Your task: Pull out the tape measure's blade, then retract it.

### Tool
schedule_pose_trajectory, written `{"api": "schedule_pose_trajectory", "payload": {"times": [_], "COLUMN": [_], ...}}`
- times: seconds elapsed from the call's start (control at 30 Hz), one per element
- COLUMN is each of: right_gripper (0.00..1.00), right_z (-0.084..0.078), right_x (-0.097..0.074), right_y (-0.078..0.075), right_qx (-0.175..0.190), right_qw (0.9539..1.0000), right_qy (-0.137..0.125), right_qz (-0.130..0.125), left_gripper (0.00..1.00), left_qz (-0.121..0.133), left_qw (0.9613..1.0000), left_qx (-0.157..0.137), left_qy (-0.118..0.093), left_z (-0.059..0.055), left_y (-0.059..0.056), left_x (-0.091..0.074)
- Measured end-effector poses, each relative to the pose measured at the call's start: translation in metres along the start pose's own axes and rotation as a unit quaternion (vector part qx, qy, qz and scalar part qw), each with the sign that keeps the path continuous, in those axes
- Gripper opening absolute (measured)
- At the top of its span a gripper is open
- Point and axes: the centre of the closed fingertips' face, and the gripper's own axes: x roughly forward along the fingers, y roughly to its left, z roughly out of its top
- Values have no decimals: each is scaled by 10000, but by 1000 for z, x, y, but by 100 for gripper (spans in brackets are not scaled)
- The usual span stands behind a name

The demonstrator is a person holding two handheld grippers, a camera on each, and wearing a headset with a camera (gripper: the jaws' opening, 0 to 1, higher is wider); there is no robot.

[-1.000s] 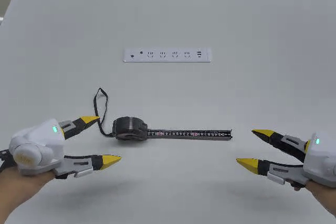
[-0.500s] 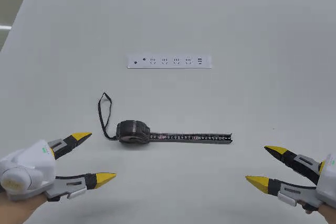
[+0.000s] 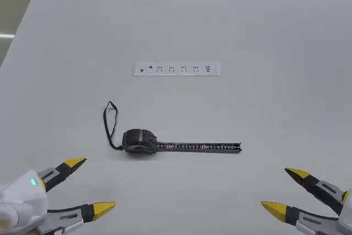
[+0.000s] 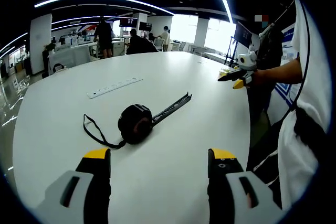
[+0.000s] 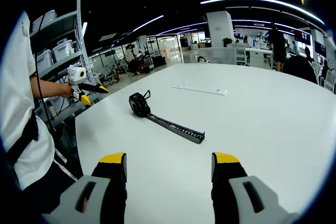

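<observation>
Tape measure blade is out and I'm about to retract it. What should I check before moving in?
1. The blade is extended from the case and lies flat on the table: ok.
2. The left gripper is open and holds nothing: ok.
3. The right gripper is open and holds nothing: ok.
4. The wrist strap loops off the case's other end, clear of the blade: ok.
5. The power strip lies apart, behind the case: ok.
6. Whether the blade is locked: cannot tell, too small to see.
</observation>
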Motion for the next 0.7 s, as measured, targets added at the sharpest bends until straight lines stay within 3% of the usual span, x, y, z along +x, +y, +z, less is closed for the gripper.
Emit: {"api": "schedule_pose_trajectory", "payload": {"times": [0.37, 0.7], "right_gripper": [69, 70], "right_z": [-9, -10], "right_x": [-14, -18], "right_y": [8, 14], "right_qx": [139, 175], "right_qw": [9997, 9995], "right_qy": [-78, -109], "right_qz": [-186, -235], "left_gripper": [76, 77], "left_qz": [54, 163], "left_qw": [9999, 9996], "left_qx": [-83, -128], "left_qy": [-113, -198], "left_z": [-15, -19], "left_y": [-3, -1], "left_x": [-12, -20]}}
